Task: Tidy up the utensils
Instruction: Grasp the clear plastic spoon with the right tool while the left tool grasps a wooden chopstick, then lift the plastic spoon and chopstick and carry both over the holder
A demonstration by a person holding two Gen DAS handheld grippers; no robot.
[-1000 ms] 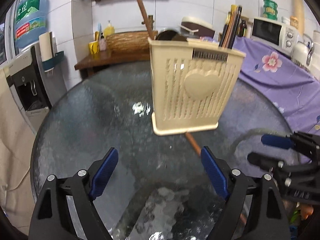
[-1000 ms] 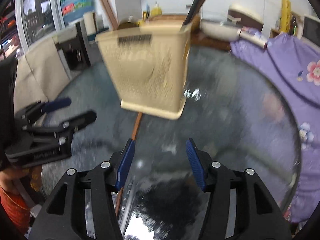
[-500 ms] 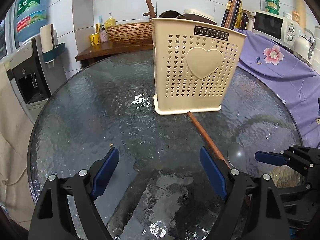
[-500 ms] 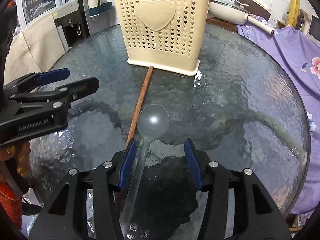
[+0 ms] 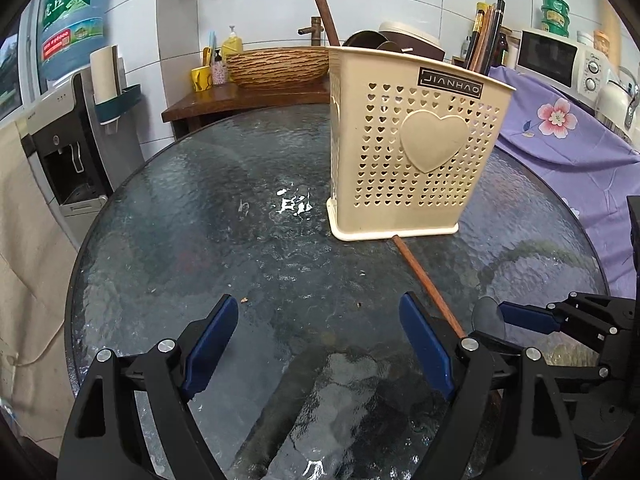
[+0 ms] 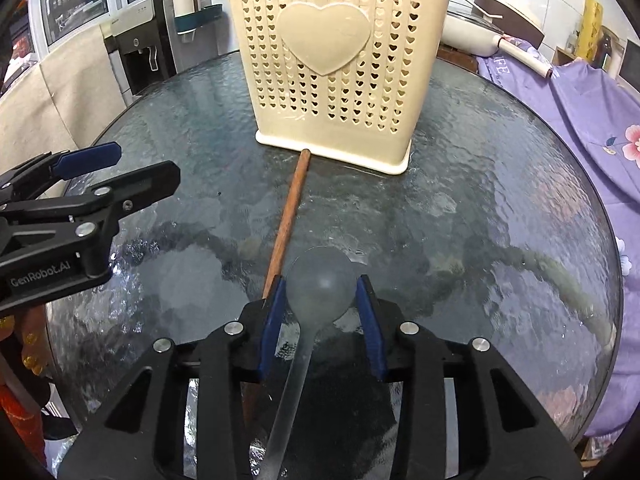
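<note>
A cream slotted utensil basket [image 5: 416, 160] [image 6: 332, 72] with a heart on its side stands on the round glass table [image 5: 200, 240]. A wooden handle [image 5: 320, 4] and dark chopsticks [image 5: 486, 32] stick out of it. A long wooden stick [image 6: 290, 216] [image 5: 424, 280] lies flat in front of the basket. Beside it lies a translucent spoon [image 6: 320, 292] [image 5: 486, 314]. My right gripper [image 6: 321, 280] [image 5: 524, 316] is closing, its blue pads touching both sides of the spoon's bowl. My left gripper [image 5: 318, 304] [image 6: 132, 166] hovers open over bare glass with nothing between its fingers.
A purple flowered cloth [image 5: 560, 140] covers the counter on the right, with a microwave [image 5: 560, 64] behind it. A water dispenser [image 5: 68, 148] stands at the left. Behind the table is a wooden side table with a woven bowl [image 5: 276, 66].
The right gripper came down and forward along the spoon and narrowed until its pads reached the bowl. The left gripper stayed open and hardly moved.
</note>
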